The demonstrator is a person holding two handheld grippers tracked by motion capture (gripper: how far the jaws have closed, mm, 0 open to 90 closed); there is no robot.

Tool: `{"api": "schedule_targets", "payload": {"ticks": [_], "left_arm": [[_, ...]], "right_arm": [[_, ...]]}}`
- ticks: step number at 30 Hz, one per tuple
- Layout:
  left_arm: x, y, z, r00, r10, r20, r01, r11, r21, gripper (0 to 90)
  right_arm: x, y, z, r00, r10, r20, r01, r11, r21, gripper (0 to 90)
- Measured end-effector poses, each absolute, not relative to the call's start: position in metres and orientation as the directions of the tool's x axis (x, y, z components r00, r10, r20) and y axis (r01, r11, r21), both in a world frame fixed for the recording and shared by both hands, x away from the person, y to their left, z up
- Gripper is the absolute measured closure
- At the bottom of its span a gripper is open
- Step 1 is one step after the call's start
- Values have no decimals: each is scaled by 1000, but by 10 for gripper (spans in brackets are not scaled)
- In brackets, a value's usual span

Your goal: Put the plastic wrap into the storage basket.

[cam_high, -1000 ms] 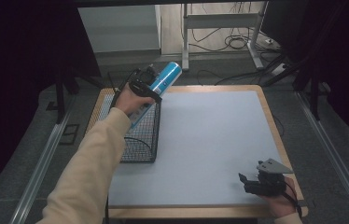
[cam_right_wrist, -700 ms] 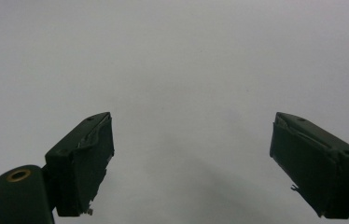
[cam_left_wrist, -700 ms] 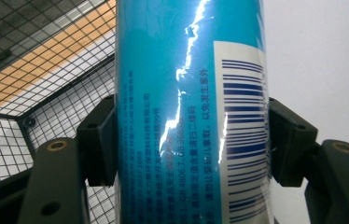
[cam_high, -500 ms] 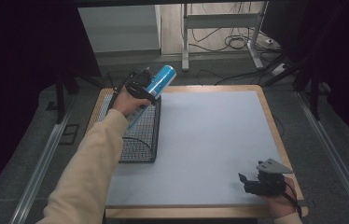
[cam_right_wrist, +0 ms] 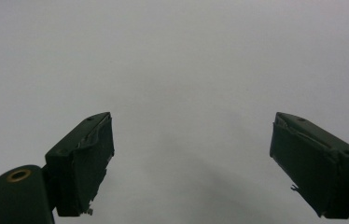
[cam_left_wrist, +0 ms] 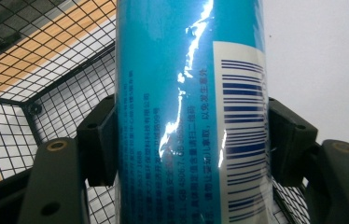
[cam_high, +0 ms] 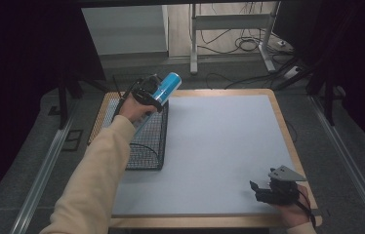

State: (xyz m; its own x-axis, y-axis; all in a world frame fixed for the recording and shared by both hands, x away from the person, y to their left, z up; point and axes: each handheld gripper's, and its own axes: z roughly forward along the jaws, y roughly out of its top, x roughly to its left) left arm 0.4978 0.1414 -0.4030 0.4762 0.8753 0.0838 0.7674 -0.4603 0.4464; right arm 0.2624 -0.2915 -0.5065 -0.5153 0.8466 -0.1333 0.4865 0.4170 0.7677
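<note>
A blue can (cam_high: 165, 87) with a white barcode label (cam_left_wrist: 240, 116) is held tilted above the far end of a black wire basket (cam_high: 146, 141). My left gripper (cam_high: 147, 96) is shut on the can, its two pads pressing the can's sides, as the left gripper view (cam_left_wrist: 191, 140) shows close up. The basket's mesh (cam_left_wrist: 56, 98) lies right beneath the can. At the table's near right corner my right gripper (cam_high: 261, 190) rests open, with nothing between its jaws (cam_right_wrist: 191, 163) above the bare white surface.
A white mat (cam_high: 219, 146) covers a wooden table (cam_high: 288, 141); the basket stands along its left side. Beyond the far edge are a metal frame's legs and cables (cam_high: 239, 46) on the floor. Rails run along both sides.
My left gripper has sunk with the blue can and moved slightly toward the basket. The right gripper has stayed where it was.
</note>
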Motion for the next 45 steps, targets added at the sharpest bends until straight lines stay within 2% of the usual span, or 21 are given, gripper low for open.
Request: {"api": "schedule_targets", "payload": {"ticks": [9, 26, 45], "left_arm": [[502, 143, -409, 465, 881, 89, 776, -454, 439, 313], [512, 144, -431, 460, 873, 162, 792, -486, 370, 312], [517, 144, -440, 441, 877, 193, 800, -481, 359, 305]], "right_arm": [[262, -292, -506, -516, 846, -134, 486, 418, 768, 140], [262, -291, -507, -519, 844, -135, 487, 422, 765, 140], [262, -291, -507, -520, 843, -138, 486, 425, 764, 140]]}}
